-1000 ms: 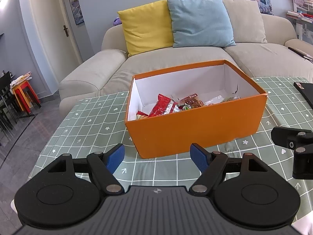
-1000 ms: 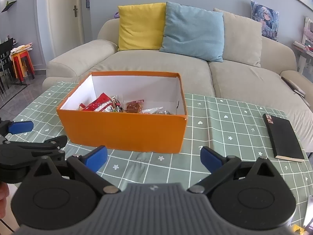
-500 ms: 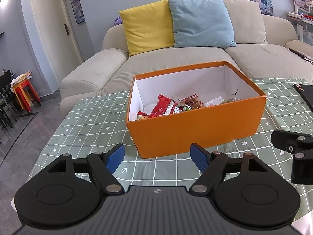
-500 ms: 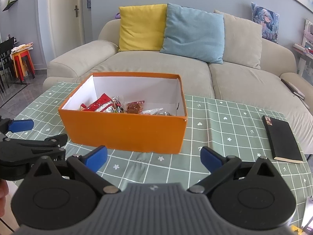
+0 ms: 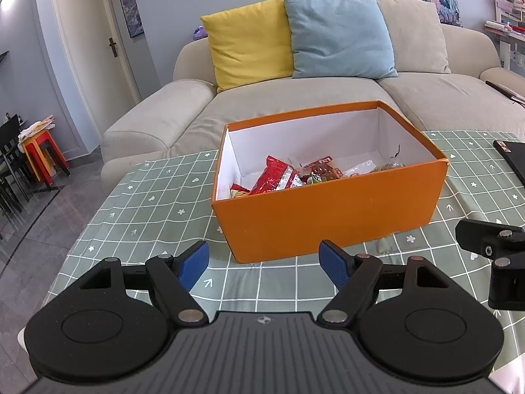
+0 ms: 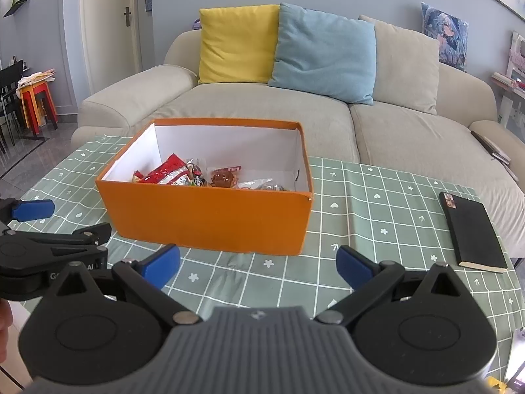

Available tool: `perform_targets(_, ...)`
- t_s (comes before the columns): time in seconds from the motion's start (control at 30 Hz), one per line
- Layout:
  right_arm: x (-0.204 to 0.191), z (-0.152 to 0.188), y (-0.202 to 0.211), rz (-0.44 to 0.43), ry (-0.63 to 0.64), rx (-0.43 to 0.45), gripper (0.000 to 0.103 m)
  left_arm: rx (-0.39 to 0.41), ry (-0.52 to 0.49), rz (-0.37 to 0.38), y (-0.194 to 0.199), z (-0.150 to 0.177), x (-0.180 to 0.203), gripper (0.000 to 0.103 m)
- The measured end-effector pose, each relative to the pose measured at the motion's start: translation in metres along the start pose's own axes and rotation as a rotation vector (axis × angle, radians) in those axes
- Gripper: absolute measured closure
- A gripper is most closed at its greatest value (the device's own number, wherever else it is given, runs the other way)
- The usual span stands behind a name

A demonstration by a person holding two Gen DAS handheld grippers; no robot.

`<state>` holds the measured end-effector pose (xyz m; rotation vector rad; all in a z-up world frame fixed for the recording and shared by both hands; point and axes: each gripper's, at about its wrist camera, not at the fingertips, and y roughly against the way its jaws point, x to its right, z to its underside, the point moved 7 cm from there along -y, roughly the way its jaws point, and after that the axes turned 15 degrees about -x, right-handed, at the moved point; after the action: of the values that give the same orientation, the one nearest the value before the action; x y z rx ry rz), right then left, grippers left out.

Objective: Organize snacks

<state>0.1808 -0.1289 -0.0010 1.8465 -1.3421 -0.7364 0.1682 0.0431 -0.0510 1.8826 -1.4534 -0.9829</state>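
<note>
An open orange box (image 5: 331, 216) with white inner walls stands on the green checked tablecloth; it also shows in the right wrist view (image 6: 210, 220). Several snack packets lie inside, among them a red packet (image 5: 274, 179) (image 6: 167, 172) and a brown one (image 6: 223, 179). My left gripper (image 5: 264, 264) is open and empty, low over the cloth just in front of the box. My right gripper (image 6: 257, 266) is open and empty, also in front of the box. The right gripper's edge shows in the left wrist view (image 5: 492, 246), and the left gripper's side shows in the right wrist view (image 6: 32, 210).
A black notebook (image 6: 472, 229) lies on the cloth to the right of the box. A beige sofa (image 5: 328, 98) with yellow, blue and beige cushions stands right behind the table. Stacked stools (image 5: 39, 154) and dark chairs stand far left.
Both views have drifted slightly; the box sits a touch higher and the sofa nearer in the frames. Both grippers stay open and empty.
</note>
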Motion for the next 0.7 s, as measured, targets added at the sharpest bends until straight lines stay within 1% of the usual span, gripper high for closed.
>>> perform_targets(0.23,-0.0005,0.0012,-0.0003,-0.001,0.001,-0.005,0.005,-0.005,0.008,-0.003,-0.0017,0.0005,-0.0006,0.014)
perform_targets(0.43,-0.0006,0.0012,-0.0022,-0.001,0.000,-0.009,0.005,-0.015,0.031,0.019,-0.0024,0.0013,-0.0026,0.014)
perform_targets(0.7,-0.0008,0.0042,-0.0061,-0.004,-0.002,-0.017,0.005,-0.030,0.043,0.025,-0.0053,0.0023,-0.0034,0.014)
